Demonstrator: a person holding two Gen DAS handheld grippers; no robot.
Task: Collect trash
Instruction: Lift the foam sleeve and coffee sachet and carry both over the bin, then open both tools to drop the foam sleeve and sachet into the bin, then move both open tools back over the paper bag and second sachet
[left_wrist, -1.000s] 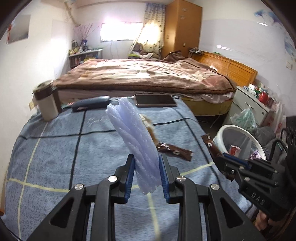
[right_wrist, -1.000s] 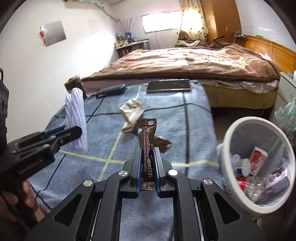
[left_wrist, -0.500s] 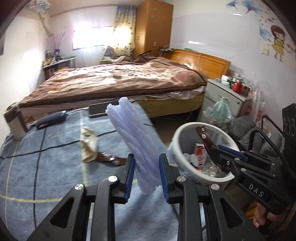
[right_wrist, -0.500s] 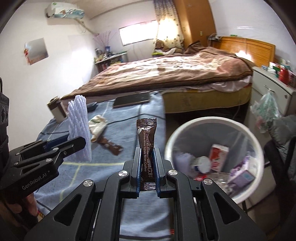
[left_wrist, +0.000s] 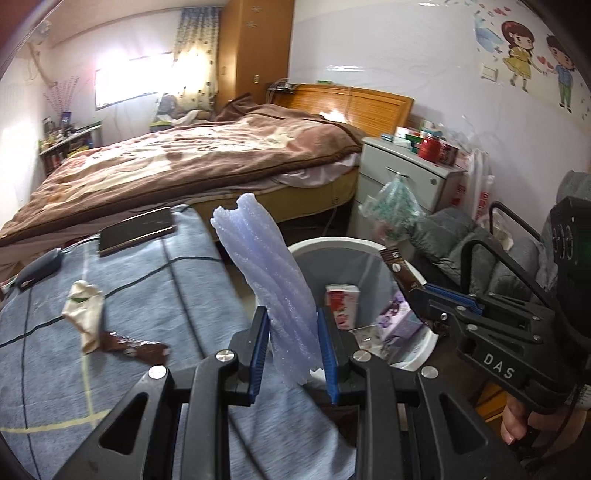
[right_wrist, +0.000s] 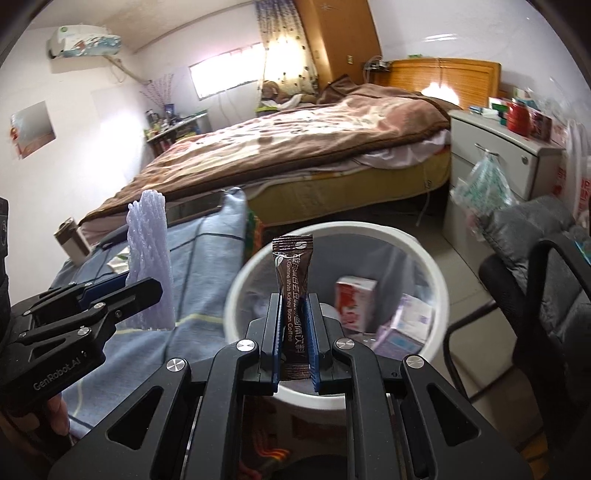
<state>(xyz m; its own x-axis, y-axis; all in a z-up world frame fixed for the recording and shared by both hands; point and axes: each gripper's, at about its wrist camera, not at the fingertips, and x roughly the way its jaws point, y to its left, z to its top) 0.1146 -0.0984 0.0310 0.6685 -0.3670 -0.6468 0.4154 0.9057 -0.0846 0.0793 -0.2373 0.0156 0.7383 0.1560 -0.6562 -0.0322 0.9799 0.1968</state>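
My left gripper is shut on a pale purple foam net sleeve that stands up between its blue pads, at the edge of the white trash bin. My right gripper is shut on a brown coffee sachet, held upright over the near rim of the same bin. The bin holds a red-and-white carton and other packets. On the blue bedspread lie a crumpled white wrapper and a torn brown wrapper.
A dark phone and a dark case lie at the far end of the bedspread. Beyond is a large bed with a brown blanket. A white nightstand and a grey office chair flank the bin.
Both grippers swung right from over the bedspread to the trash bin, each keeping its hold. The bin has come from the right edge to the middle of both views.
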